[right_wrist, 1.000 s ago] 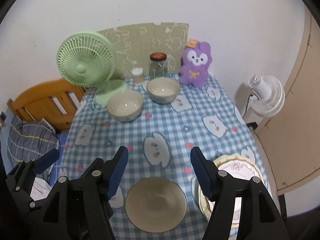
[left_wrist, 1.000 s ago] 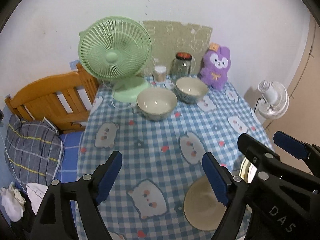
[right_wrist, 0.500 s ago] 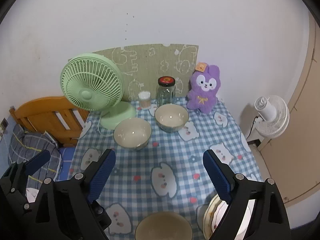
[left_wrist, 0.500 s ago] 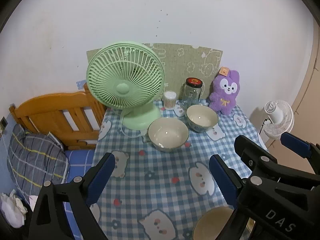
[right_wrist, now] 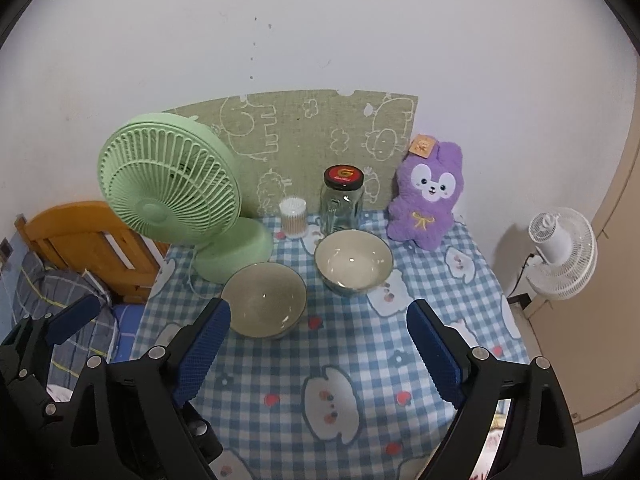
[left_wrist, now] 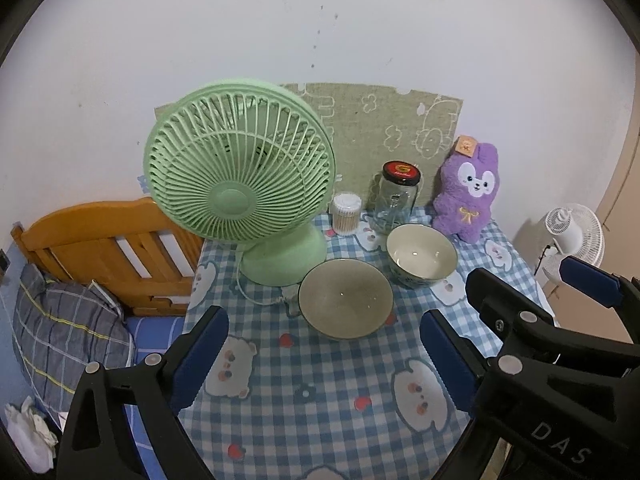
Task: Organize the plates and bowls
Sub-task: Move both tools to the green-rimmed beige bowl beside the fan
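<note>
Both grippers hover wide open over the near half of the blue-checked tablecloth table (right_wrist: 352, 344).
Bare cloth between the left gripper (left_wrist: 324, 354) and right gripper (right_wrist: 318, 344); nothing held. Greenish-beige round ceramic bowl (right_wrist: 264, 300) sits mid-table, white-lined round ceramic bowl (right_wrist: 353, 261) just beside it to the right, apart; both look empty. Behind them, along the wall edge: mint-green plastic desk fan (right_wrist: 172, 192), cotton-swab tub (right_wrist: 293, 217), red-lidded glass jar (right_wrist: 342, 199), purple plush rabbit (right_wrist: 428, 196). Patterned plate edge (right_wrist: 494, 446) shows behind the right finger, table's near-right corner.
</note>
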